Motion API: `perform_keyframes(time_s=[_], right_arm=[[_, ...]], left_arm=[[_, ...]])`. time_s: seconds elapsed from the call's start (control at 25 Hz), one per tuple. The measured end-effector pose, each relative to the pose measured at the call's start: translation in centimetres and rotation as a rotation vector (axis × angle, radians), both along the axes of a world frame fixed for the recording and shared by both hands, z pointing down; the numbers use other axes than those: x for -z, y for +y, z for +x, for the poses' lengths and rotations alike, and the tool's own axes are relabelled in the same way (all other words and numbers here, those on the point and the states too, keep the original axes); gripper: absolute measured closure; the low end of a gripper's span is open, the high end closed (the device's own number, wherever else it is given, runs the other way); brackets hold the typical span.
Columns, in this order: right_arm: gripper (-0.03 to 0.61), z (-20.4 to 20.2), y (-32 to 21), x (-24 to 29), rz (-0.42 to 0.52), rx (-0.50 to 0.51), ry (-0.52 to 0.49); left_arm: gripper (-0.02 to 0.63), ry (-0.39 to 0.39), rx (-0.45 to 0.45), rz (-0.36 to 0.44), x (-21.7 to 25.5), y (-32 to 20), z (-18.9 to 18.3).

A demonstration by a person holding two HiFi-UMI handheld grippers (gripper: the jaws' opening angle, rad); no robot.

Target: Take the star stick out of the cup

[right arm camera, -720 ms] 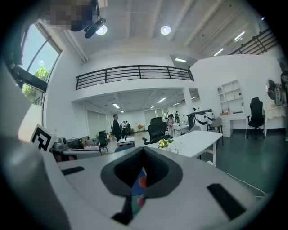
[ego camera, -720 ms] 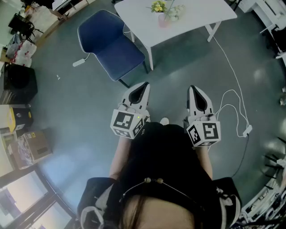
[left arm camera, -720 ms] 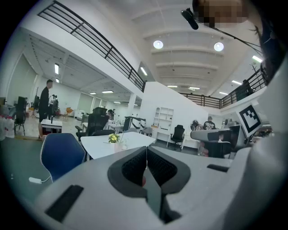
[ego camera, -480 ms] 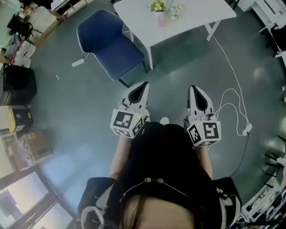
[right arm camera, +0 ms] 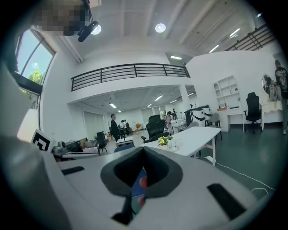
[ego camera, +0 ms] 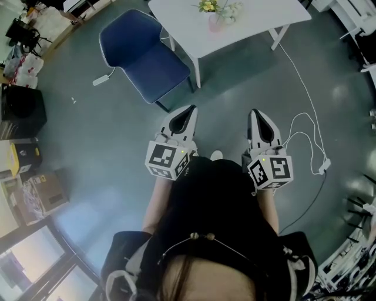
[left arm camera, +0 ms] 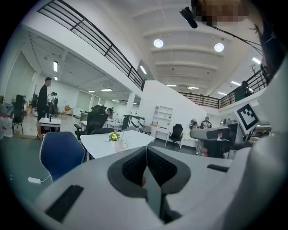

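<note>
The left claw [ego camera: 190, 109] and right claw [ego camera: 255, 111] are held low, well apart from the white surface [ego camera: 258, 17]. Each has its dark ribbed jaws pressed together, empty. A pale pink cup [ego camera: 214, 24] stands upright on that surface. Yellow flowers [ego camera: 207, 7] and thin pale stems [ego camera: 229, 10] rise from it, too small to pick out a star.

White table [ego camera: 252, 20] at 12 o'clock, cut off by the top edge; cup [ego camera: 214, 24] on it (pinkish) too small to resolve contents.
</note>
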State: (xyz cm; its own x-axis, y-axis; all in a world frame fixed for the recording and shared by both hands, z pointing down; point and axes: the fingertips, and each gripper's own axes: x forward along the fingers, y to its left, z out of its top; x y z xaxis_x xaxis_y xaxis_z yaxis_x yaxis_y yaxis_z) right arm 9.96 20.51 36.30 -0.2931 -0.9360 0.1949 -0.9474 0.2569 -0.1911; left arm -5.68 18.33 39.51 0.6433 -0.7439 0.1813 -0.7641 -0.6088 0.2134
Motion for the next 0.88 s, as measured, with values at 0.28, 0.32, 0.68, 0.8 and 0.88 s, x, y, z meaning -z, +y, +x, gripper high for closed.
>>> perform_keyframes(time_s=[0.28, 0.32, 0.68, 0.8, 0.88], right_arm=[[0.575, -2.2, -0.7, -1.2, -0.028, -0.029, -0.009], [0.575, -2.7, -0.6, -1.3, -0.029, -0.035, -0.008], [0.575, -2.9, -1.6, -1.7, -0.033, -0.068, 0.012], [0.575, -2.5, -3.7, -1.3, -0.015, -0.059, 0.013], [0.575, -2.0, -5.4, -1.2, -0.010, -0.054, 0.016]], left_arm=[[0.606, -0.041, -0.009, -0.020, -1.6, -0.5, -3.0], [0.606, -0.053, -0.013, -0.020, -1.8, -0.6, -3.5], [0.606, -0.065, -0.053, -0.026, -2.6, -1.8, -3.9], [0.606, -0.073, -0.063, -0.041, -3.2, -2.7, -3.3], [0.606, -0.074, -0.062, -0.048, -3.5, -3.8, -2.9]])
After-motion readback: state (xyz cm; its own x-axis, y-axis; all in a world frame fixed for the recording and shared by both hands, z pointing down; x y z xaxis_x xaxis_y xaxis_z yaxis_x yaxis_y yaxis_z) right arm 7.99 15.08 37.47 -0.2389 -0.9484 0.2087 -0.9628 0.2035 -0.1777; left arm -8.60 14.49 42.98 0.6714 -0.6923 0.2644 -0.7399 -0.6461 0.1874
